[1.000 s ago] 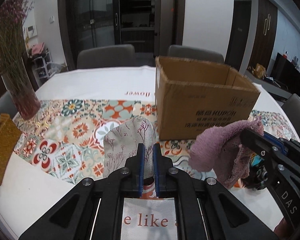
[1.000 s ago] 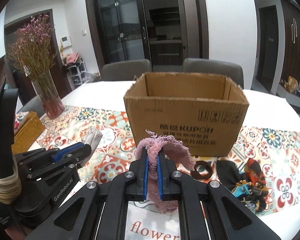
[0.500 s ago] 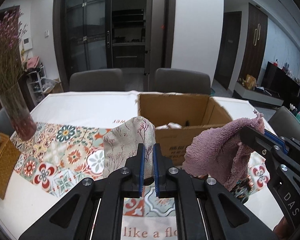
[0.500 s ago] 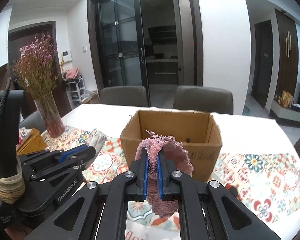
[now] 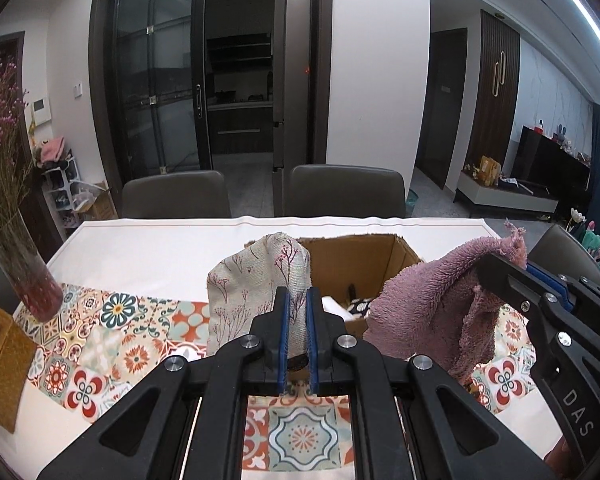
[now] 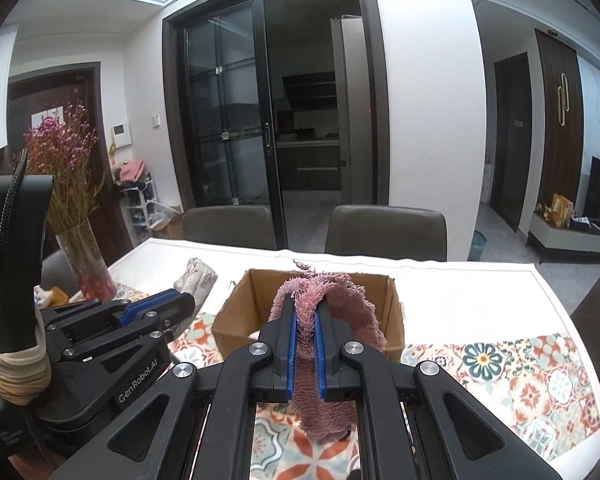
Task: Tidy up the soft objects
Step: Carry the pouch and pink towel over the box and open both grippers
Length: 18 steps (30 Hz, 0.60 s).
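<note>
My left gripper (image 5: 297,300) is shut on a beige cloth with a pink twig print (image 5: 256,288) and holds it in the air before the open cardboard box (image 5: 364,248). My right gripper (image 6: 305,312) is shut on a fluffy mauve towel (image 6: 324,308) and holds it up just in front of the same box (image 6: 236,320). The towel (image 5: 432,304) and right gripper also show at the right of the left wrist view. The left gripper with its cloth (image 6: 198,280) shows at the left of the right wrist view. White and dark items lie inside the box.
A glass vase of pink flowers (image 5: 20,276) stands at the table's left, with a mustard fabric item (image 5: 4,364) near it. A patterned runner (image 6: 520,372) crosses the white tablecloth. Two grey chairs (image 5: 344,188) stand behind the table.
Both grippers have risen with their cloths, so the box now sits lower in view and its inside shows. Both stay shut on their loads.
</note>
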Each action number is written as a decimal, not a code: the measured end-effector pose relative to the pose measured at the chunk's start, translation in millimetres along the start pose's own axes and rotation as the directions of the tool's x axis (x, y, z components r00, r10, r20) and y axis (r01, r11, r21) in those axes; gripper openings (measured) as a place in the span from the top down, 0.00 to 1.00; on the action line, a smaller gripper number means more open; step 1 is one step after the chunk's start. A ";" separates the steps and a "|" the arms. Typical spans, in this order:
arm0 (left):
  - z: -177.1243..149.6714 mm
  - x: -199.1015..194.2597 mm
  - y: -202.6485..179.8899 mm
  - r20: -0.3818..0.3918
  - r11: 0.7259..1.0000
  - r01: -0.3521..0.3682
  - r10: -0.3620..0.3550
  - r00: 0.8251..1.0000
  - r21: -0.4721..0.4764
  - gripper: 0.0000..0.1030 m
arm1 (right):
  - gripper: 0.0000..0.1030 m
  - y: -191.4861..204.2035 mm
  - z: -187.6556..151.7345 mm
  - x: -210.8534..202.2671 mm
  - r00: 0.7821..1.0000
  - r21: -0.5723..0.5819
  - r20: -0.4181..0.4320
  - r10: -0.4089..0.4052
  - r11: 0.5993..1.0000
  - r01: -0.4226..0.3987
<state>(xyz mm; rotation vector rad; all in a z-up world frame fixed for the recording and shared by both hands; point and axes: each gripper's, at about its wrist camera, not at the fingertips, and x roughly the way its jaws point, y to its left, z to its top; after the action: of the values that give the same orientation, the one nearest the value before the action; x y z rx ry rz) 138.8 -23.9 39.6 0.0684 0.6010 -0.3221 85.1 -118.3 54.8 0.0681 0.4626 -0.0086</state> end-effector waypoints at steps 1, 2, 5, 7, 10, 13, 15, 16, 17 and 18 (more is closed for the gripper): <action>3.1 2.1 -0.6 0.002 1.000 -0.002 0.002 1.000 0.001 0.90 | 0.92 -1.4 2.2 1.6 1.000 0.000 0.002 -0.001 1.000 0.001; 5.0 4.4 -0.5 0.003 1.000 -0.003 0.003 1.000 0.002 0.90 | 0.92 -3.4 4.9 3.8 1.000 0.000 0.005 -0.002 1.000 0.002; 12.4 11.3 -1.6 0.007 1.000 -0.005 0.005 1.000 0.006 0.90 | 0.92 -9.4 13.4 12.3 1.000 0.000 0.010 -0.006 1.000 0.006; 17.0 17.2 -2.0 0.008 1.000 -0.006 0.005 1.000 0.009 0.90 | 0.92 -12.6 17.0 17.9 1.000 0.001 0.010 -0.008 1.000 0.008; 25.1 28.3 -2.3 0.007 1.000 -0.002 0.002 1.000 0.014 0.90 | 0.92 -18.9 24.2 29.5 1.000 0.004 0.010 -0.011 1.000 0.011; 33.1 40.4 -2.4 0.007 1.000 0.001 -0.001 1.000 0.014 0.90 | 0.92 -23.2 28.9 41.1 1.000 0.006 0.006 -0.014 1.000 0.014; 38.1 48.3 -3.0 0.005 1.000 0.002 -0.003 1.000 0.013 0.90 | 0.92 -26.8 32.7 50.1 1.000 0.005 0.002 -0.015 1.000 0.015; 40.4 52.6 -3.1 0.004 1.000 0.002 -0.002 1.000 0.012 0.90 | 0.92 -28.1 34.1 54.4 1.000 0.005 -0.001 -0.016 1.000 0.016; 42.5 56.9 -3.2 0.002 1.000 0.002 -0.002 1.000 0.011 0.90 | 0.92 -29.3 34.9 57.7 1.000 0.005 -0.002 -0.017 1.000 0.017; 44.5 61.5 -3.7 0.000 1.000 0.002 -0.002 1.000 0.010 0.90 | 0.92 -30.7 35.0 62.3 1.000 0.005 -0.006 -0.018 1.000 0.018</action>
<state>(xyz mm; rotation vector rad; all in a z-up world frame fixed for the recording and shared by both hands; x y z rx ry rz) 209.6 -51.4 41.5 0.0777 0.5998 -0.3272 155.7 -150.9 56.3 0.0690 0.4692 -0.0273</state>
